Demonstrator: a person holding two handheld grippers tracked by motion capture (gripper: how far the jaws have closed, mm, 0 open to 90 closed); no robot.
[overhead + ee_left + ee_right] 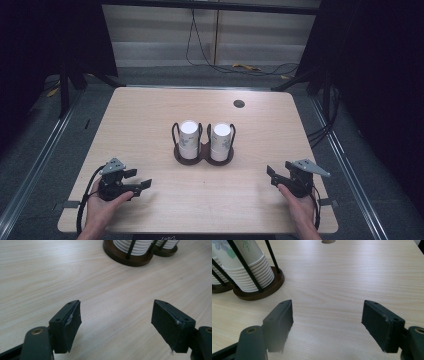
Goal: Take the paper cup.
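A pale wooden surface (pixel 150 120) carries a dark two-ring cup holder (pixel 203 154) near its middle, with a stack of white paper cups standing upside down in each ring: the left stack (pixel 189 139) and the right stack (pixel 221 141), each caged by thin black wire uprights. A small dark round hole (pixel 239 103) sits in the surface toward the far right. The left gripper (pixel 142 186) rests low at the near left corner, held in the person's left hand (pixel 102 207), its jaws spread wide with nothing between them; the left gripper view shows only bare wood between the two black pads (pixel 72 322), with the holder's brown base (pixel 125 258) farther off. The right gripper (pixel 272 176) lies at the near right, held by the right hand (pixel 300 205), jaws likewise wide apart and empty. In the right gripper view the ribbed cup rims (pixel 252 275) and a floral print (pixel 223 246) show at the upper left, well apart from the jaws.
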